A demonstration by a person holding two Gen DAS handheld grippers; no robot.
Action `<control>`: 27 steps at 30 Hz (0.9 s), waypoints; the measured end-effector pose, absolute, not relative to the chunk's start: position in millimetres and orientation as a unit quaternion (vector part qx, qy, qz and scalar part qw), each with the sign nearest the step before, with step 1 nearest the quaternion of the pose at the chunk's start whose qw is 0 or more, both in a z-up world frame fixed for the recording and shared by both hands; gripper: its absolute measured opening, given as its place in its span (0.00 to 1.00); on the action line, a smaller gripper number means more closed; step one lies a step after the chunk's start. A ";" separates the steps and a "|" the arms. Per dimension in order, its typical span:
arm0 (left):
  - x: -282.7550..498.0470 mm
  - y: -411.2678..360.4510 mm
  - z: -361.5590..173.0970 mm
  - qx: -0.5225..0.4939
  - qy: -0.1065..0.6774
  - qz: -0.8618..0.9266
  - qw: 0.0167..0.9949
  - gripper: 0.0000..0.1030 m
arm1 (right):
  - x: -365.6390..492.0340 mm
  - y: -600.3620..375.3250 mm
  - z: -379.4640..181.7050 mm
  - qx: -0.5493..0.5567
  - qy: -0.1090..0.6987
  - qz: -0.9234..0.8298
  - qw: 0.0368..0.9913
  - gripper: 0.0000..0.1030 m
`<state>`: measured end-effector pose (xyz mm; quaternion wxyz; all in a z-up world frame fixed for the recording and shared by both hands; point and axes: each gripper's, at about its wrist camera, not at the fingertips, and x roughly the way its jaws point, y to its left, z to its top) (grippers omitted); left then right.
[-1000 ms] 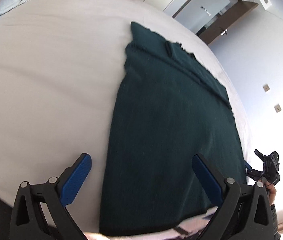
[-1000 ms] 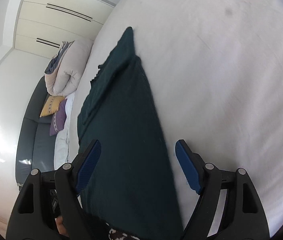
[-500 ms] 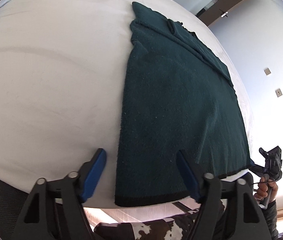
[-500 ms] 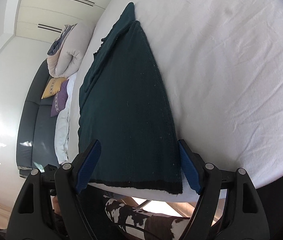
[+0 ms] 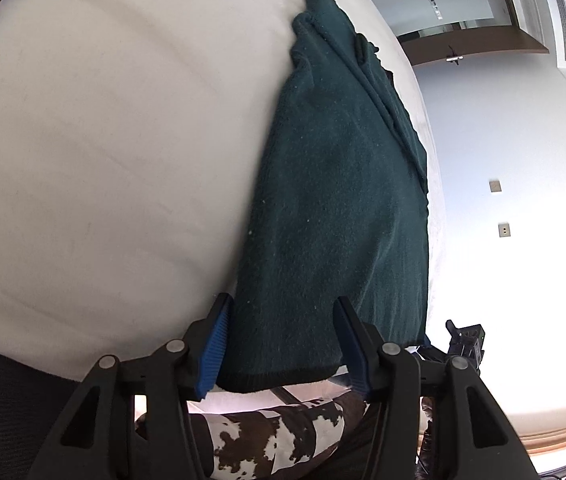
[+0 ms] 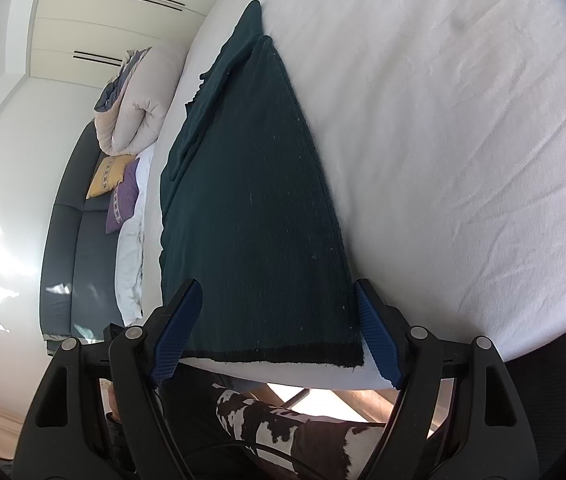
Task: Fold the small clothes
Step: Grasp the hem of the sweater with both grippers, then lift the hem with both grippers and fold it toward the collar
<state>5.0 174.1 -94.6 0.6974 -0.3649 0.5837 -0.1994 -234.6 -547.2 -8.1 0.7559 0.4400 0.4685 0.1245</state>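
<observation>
Both grippers have dropped back to the near hem of the dark green garment (image 5: 335, 208) — the left gripper (image 5: 281, 340) and right gripper (image 6: 279, 328) each straddle a hem corner, jaws apart, probably not yet touching. It lies flat on the white bed (image 6: 463, 140); beyond it, a rolled duvet (image 6: 135, 100) and wardrobe (image 6: 115, 20).

A white bed (image 6: 463, 160) fills most of both views, with a rolled beige duvet (image 6: 135, 108) at its far left edge, a yellow cushion (image 6: 109, 174) and a purple cushion (image 6: 123, 204) just beside the duvet on a dark sofa (image 6: 67, 248).
</observation>
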 end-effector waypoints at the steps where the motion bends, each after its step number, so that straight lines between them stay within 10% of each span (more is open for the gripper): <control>1: 5.1 173.1 -94.1 -0.364 0.584 -0.199 0.698 0.48 | -234.0 -546.6 -7.9 0.440 0.470 0.125 0.755 0.74; 5: 5.9 170.4 -98.6 -0.361 0.589 -0.196 0.696 0.11 | -239.0 -546.6 -6.1 0.440 0.476 0.124 0.751 0.74; 17: 0.9 169.8 -96.7 -0.362 0.564 -0.207 0.712 0.07 | -238.5 -546.9 -2.1 0.409 0.505 0.108 0.753 0.71; 27: -2.8 175.5 -85.7 -0.384 0.539 -0.225 0.715 0.07 | -230.1 -537.4 -13.5 0.398 0.523 0.119 0.744 0.14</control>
